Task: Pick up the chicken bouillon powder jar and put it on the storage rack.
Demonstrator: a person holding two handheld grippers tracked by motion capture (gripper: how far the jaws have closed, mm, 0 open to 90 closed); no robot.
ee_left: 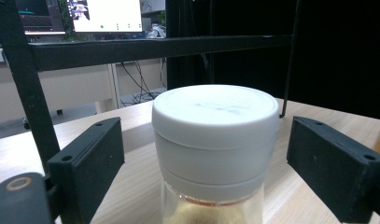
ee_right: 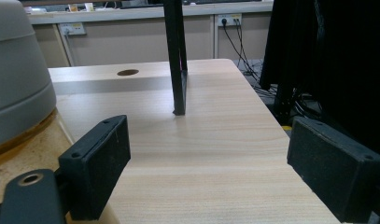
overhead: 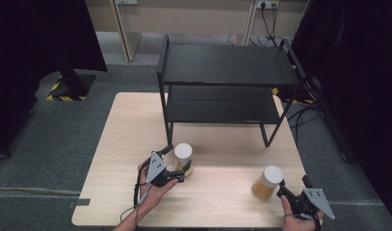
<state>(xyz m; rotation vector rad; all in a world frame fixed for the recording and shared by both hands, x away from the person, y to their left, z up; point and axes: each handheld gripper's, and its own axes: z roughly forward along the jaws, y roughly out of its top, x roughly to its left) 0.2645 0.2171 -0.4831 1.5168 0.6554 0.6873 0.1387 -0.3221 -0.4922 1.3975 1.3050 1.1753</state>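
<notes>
In front of the black shelf [overhead: 227, 86] on the table [overhead: 126, 125], a white-capped jar [overhead: 183, 158] stands between the left gripper [overhead: 176, 166] jaws, which are apart and clear of it; the right gripper [overhead: 285, 192], jaws apart and empty, sits just beside a second jar [overhead: 267, 182].

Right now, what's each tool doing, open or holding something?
Left tool: open around the left jar, pads not touching it.
Right tool: open, holding nothing; the right jar stands beside it.
</notes>
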